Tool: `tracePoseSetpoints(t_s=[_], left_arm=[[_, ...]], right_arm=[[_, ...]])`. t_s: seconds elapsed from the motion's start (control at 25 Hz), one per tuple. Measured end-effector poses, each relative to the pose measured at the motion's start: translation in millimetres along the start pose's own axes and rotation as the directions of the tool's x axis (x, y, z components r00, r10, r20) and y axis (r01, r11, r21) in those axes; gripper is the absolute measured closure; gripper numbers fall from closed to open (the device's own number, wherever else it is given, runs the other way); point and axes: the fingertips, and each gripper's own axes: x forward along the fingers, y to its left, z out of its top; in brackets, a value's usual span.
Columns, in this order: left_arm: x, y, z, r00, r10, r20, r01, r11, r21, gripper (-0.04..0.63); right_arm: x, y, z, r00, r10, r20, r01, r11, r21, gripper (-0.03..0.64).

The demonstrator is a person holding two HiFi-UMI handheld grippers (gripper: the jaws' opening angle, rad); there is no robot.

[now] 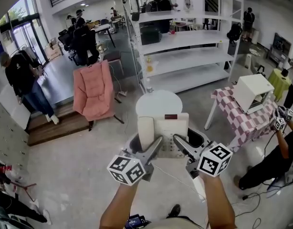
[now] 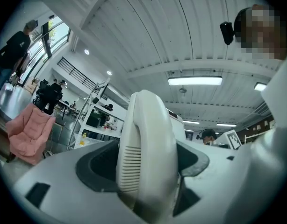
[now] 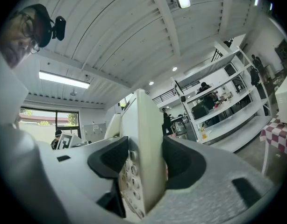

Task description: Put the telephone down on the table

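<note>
Count: 1 telephone (image 1: 171, 128), 1 handset (image 1: 145, 131); 2 grippers: left gripper (image 1: 145, 146), right gripper (image 1: 187, 143); 1 round white table (image 1: 158, 103); 1 pink armchair (image 1: 93, 92); 1 checked-cloth table (image 1: 242, 119); 1 white box (image 1: 253, 92); 1 white shelf rack (image 1: 184, 39)

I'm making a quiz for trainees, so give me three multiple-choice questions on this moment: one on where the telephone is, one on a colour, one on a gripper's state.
1. Where is the telephone? A on a shelf; B held between the left gripper and right gripper at the round table; C on the floor.
2. What colour is the chair? A pink; B green; C black.
3. The right gripper is: A open; B shut on the telephone; C shut on a cable.
Answers: 1 B, both grippers clamp it. 2 A, its cover is pink. 3 B, its jaws press the keypad side.
</note>
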Motion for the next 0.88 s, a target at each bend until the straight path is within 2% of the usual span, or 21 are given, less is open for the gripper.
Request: tracePoseSetpoints(t_s=[0.52, 0.88], left_arm=[[81.5, -2.0, -22.1, 0.999, 0.039, -0.030, -0.038, 0.999, 0.016, 0.244], [121.5, 10.5, -31.0, 0.999, 0.001, -0.045, -0.001, 1.000, -0.003, 0.244]], right_arm=[[-0.7, -85.2, 15.7, 0.999, 0.034, -0.005, -0.034, 0.999, 0.041, 0.401], [8.5, -122.4, 22.4, 1.000, -0.012, -0.002, 0.012, 0.999, 0.039, 0.401]])
